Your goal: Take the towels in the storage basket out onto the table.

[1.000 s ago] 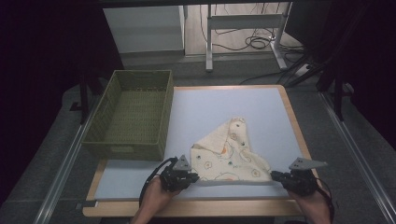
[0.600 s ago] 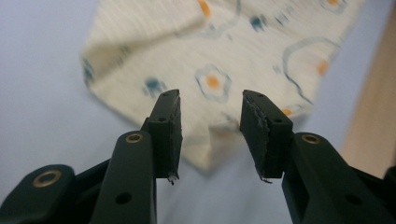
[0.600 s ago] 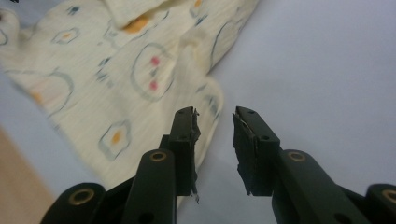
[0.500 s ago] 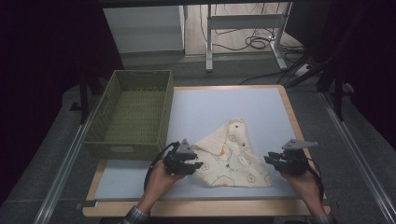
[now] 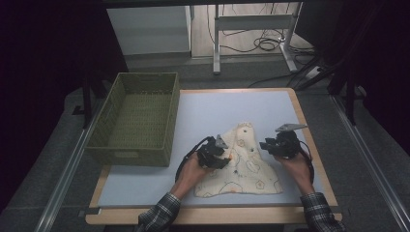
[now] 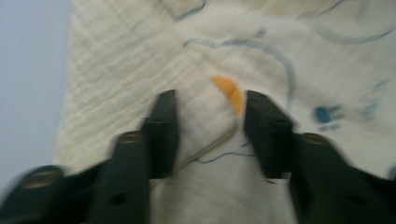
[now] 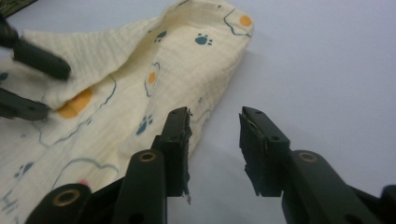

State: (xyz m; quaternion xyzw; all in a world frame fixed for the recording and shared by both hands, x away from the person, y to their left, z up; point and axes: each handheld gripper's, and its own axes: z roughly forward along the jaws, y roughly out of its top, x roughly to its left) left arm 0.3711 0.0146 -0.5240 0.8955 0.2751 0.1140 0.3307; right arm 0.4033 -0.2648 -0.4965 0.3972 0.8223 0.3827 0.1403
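Note:
A cream cloth printed with paws and orange dots lies rumpled on the blue mat. My left gripper rests on the cloth's left side. In the left gripper view its jaws stand apart and have just been closing, with a raised fold of cloth loose between them. My right gripper sits at the cloth's right edge. Its jaws are open and have just been opening, with only bare mat between them and the cloth to their left. The left gripper shows at that view's left.
A green woven basket stands on the table's left, beyond the left hand. The wooden table edge runs along the near side, and the blue mat stretches beyond the cloth. Metal frame legs and cables stand on the floor behind.
Both hands have moved away from the near table edge, from the cloth's near corners to its middle. Both grippers, shut a second ago, now stand with jaws apart.

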